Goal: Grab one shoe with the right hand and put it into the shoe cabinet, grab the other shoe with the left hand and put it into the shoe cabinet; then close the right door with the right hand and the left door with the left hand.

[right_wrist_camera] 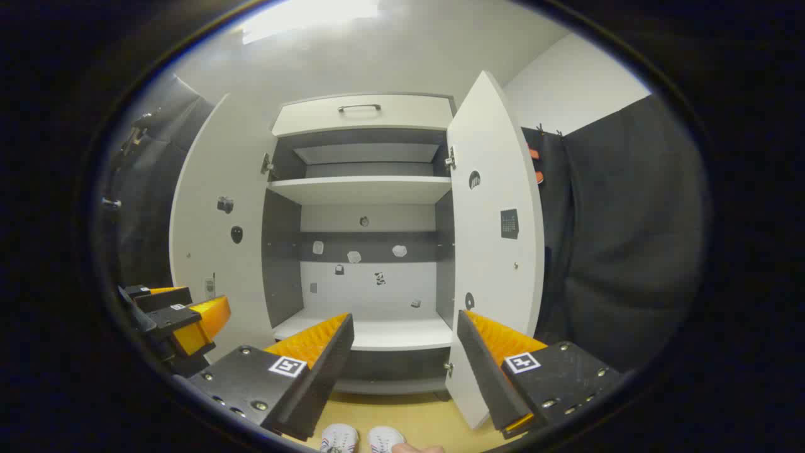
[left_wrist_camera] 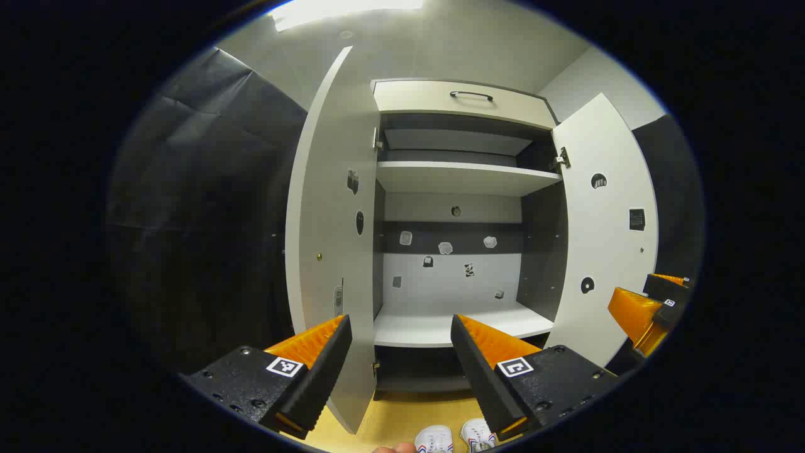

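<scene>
So I'm looking straight into the shoe cabinet (right_wrist_camera: 365, 251), both doors swung wide, shelves bare, meaning we're sitting at step one: nothing grabbed yet. The left door (left_wrist_camera: 327, 207) is standing just past my left fingers, the right door (right_wrist_camera: 494, 220) just past my right ones. Right gripper (right_wrist_camera: 402, 352) is hanging released and holding nothing, left gripper (left_wrist_camera: 399, 355) same deal. The pair of shoes (right_wrist_camera: 361, 438) is sitting on the floor (right_wrist_camera: 402, 409) below and between the right fingers, side by side, long axes seemingly running toward the cabinet; toes or heels first, can't tell. Next move, I'm guessing: dropping the right gripper down and pinching one shoe.
</scene>
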